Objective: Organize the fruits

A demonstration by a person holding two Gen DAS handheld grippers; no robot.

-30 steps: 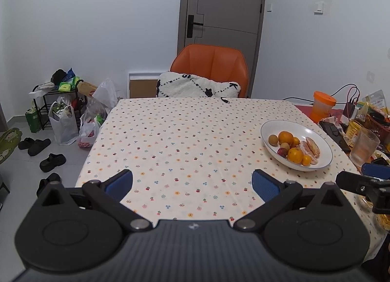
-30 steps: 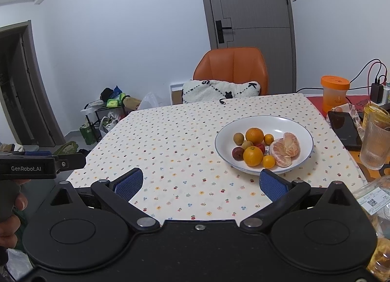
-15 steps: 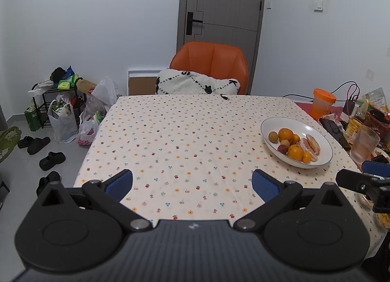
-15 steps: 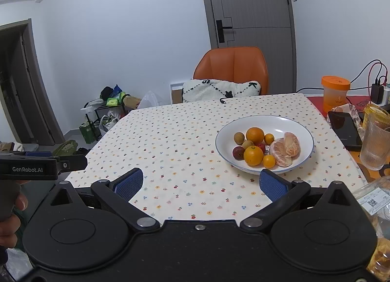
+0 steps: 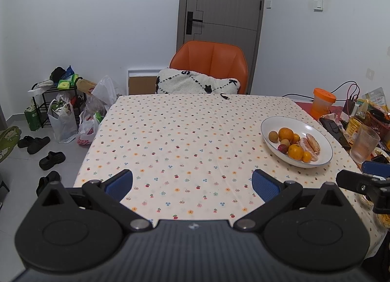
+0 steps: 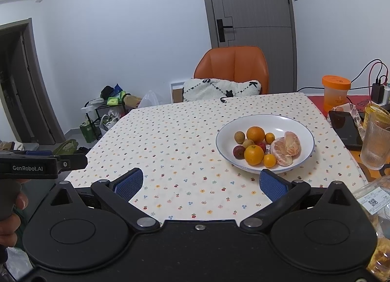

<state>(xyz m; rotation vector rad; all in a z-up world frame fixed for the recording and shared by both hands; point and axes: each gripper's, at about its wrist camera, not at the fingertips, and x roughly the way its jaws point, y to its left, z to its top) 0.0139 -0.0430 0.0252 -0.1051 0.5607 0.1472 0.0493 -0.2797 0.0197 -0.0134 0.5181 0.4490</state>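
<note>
1. Both sets of tongs are held wide open with nothing between the blue pads: the left tongs (image 5: pixel 192 183) sit low centre in the left wrist view, the right tongs (image 6: pixel 201 182) low centre in the right wrist view. Neither is touching any fruit.
2. The fruit is all piled in a white plate (image 6: pixel 296 124) on the flowery counter (image 6: pixel 170 140), right of centre in the right wrist view and at the right edge of the cloth in the left one.
3. Two oranges can be made out, a front orange (image 6: pixel 254 154) and a back orange (image 6: pixel 255 134), plus a peeled mandarin (image 6: pixel 285 147) on the right side of the pile, a few kumquat-sized yellow ones, a couple of brownish round ones and something dark red. The small ones can't be named for sure.
4. Handling guess: the oranges look firm and round, so they'd probably roll if pinched off-centre; they're best taken across the middle. The peeled mandarin looks soft and likely to split or squash, so only a light squeeze along its widest part should be used.
5. The plate's rim looks shallow, so fruit could get nudged out onto the counter. A ribbed glass (image 6: pixel 375 145) stands just right of the plate and is worth avoiding.
</note>
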